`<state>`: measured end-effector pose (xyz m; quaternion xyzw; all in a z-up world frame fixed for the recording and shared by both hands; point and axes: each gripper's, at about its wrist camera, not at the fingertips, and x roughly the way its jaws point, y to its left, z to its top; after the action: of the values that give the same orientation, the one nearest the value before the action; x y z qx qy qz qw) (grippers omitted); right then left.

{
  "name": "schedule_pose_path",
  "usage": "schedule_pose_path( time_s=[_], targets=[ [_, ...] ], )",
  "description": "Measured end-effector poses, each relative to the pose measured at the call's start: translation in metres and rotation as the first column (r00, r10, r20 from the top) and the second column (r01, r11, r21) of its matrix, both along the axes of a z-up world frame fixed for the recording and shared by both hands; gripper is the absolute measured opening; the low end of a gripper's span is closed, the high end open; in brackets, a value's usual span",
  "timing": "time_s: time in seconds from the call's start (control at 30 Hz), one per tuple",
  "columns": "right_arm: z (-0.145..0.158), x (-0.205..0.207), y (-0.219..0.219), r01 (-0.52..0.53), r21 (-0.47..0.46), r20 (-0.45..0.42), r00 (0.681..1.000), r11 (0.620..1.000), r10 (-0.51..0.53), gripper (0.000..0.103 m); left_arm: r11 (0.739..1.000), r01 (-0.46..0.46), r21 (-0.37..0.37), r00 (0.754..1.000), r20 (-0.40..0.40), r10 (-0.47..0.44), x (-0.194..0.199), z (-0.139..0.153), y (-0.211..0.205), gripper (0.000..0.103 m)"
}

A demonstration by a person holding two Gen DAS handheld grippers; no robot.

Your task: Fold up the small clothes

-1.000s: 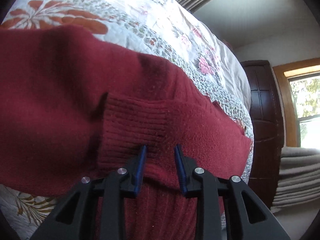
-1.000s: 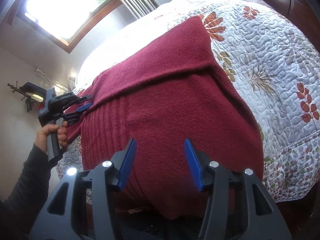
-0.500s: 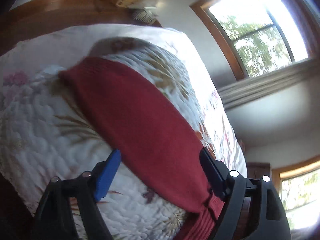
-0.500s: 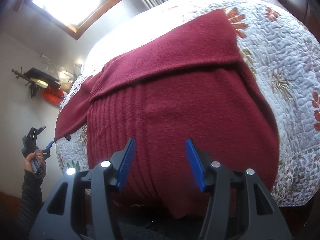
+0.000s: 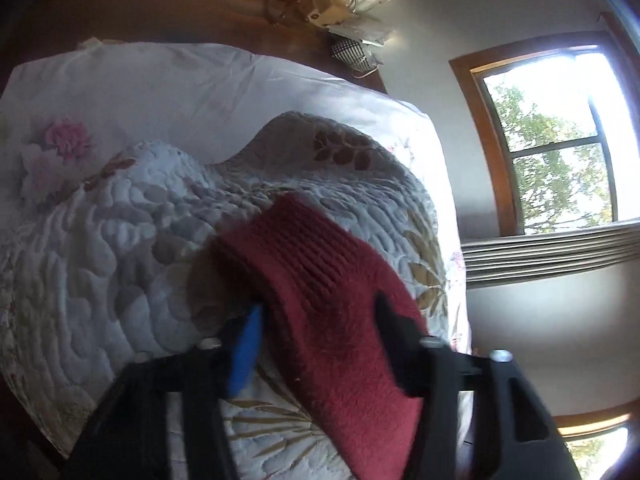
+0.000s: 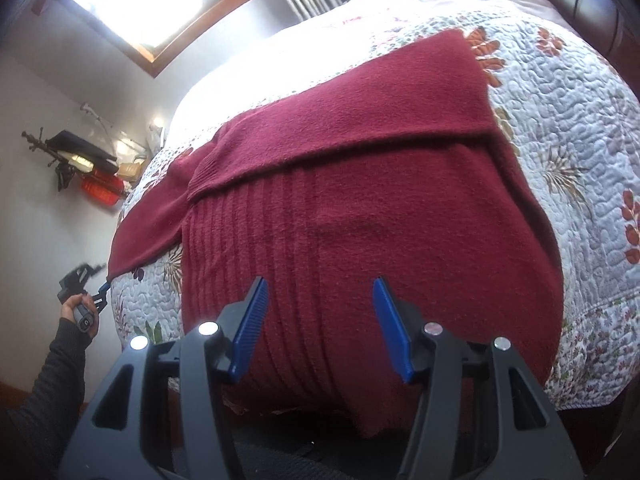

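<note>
1. While the red sweater (image 6: 360, 216) lies spread on the quilted bed (image 6: 580, 152), the right tool (image 6: 320, 328) hovers over its hem, fingers wide apart, holding nothing.
2. One sleeve (image 5: 328, 304) runs between the left tool's (image 5: 316, 344) spread fingers; whether they grip it is unclear.

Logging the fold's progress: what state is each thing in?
Red sweater: spread on the quilt, one sleeve folded across its body.
Other sleeve: stretched out sideways, between the left jaws.
Left hand-held gripper: open.
Right hand-held gripper: open, holding nothing.
</note>
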<state>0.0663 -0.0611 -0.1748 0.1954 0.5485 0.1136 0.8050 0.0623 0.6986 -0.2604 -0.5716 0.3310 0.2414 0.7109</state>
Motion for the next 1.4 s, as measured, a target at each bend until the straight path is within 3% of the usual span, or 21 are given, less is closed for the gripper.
schedule_pose_path(
  time_s=[0.1, 0.2, 0.37, 0.47, 0.53, 0.67, 0.87, 0.97, 1.13, 1.23, 1.3, 1.4],
  targets=[
    [0.0, -0.002, -0.008, 0.028, 0.001, -0.002, 1.0, 1.0, -0.028, 0.055, 0.999, -0.033, 0.018, 0.999, 0.015, 0.032, -0.004, 0.001, 0.0, 0.008],
    [0.003, -0.002, -0.014, 0.036, -0.002, 0.008, 0.999, 0.999, -0.036, 0.055, 0.997, -0.015, 0.073, 0.998, 0.056, 0.011, -0.001, 0.022, -0.01, 0.007],
    [0.005, 0.001, -0.02, 0.046, 0.004, 0.025, 0.999, 0.999, -0.046, 0.055, 0.972, 0.114, 0.208, 0.971, 0.183, -0.153, 0.018, 0.098, -0.063, 0.007],
    [0.006, 0.003, -0.024, 0.052, 0.014, 0.029, 0.998, 0.999, -0.052, 0.055, 0.928, 0.213, 0.306, 0.927, 0.237, -0.291, 0.037, 0.145, -0.112, 0.007],
    [0.007, 0.004, -0.027, 0.053, 0.02, 0.034, 0.998, 0.998, -0.054, 0.055, 0.893, 0.292, 0.341, 0.881, 0.268, -0.39, 0.054, 0.167, -0.149, 0.007],
    [0.008, 0.005, -0.033, 0.052, 0.03, 0.045, 0.998, 0.998, -0.054, 0.056, 0.808, 0.446, 0.385, 0.786, 0.264, -0.56, 0.092, 0.183, -0.225, 0.007],
    [0.009, 0.001, -0.047, 0.069, 0.042, 0.054, 0.996, 0.997, -0.071, 0.056, 0.671, 0.641, 0.372, 0.655, 0.189, -0.732, 0.142, 0.158, -0.34, 0.007],
    [0.008, -0.001, -0.055, 0.077, 0.043, 0.05, 0.996, 0.996, -0.079, 0.056, 0.613, 0.718, 0.329, 0.606, 0.138, -0.784, 0.162, 0.125, -0.392, 0.007],
    [0.01, -0.003, -0.066, 0.079, 0.031, 0.056, 0.995, 0.996, -0.081, 0.056, 0.539, 0.809, 0.234, 0.544, 0.048, -0.838, 0.185, 0.067, -0.459, 0.008],
    [0.014, 0.001, -0.072, 0.083, 0.038, 0.069, 0.994, 0.996, -0.085, 0.063, 0.516, 0.84, 0.17, 0.521, 0.017, -0.854, 0.185, 0.041, -0.478, 0.015],
    [0.018, 0.009, -0.075, 0.074, 0.066, 0.066, 0.995, 0.995, -0.079, 0.075, 0.512, 0.845, 0.154, 0.515, 0.025, -0.857, 0.18, 0.038, -0.485, 0.021],
    [0.023, 0.034, -0.077, 0.028, 0.151, 0.057, 0.998, 0.988, -0.037, 0.077, 0.514, 0.847, 0.138, 0.51, 0.067, -0.858, 0.166, 0.048, -0.48, 0.05]
  ],
)
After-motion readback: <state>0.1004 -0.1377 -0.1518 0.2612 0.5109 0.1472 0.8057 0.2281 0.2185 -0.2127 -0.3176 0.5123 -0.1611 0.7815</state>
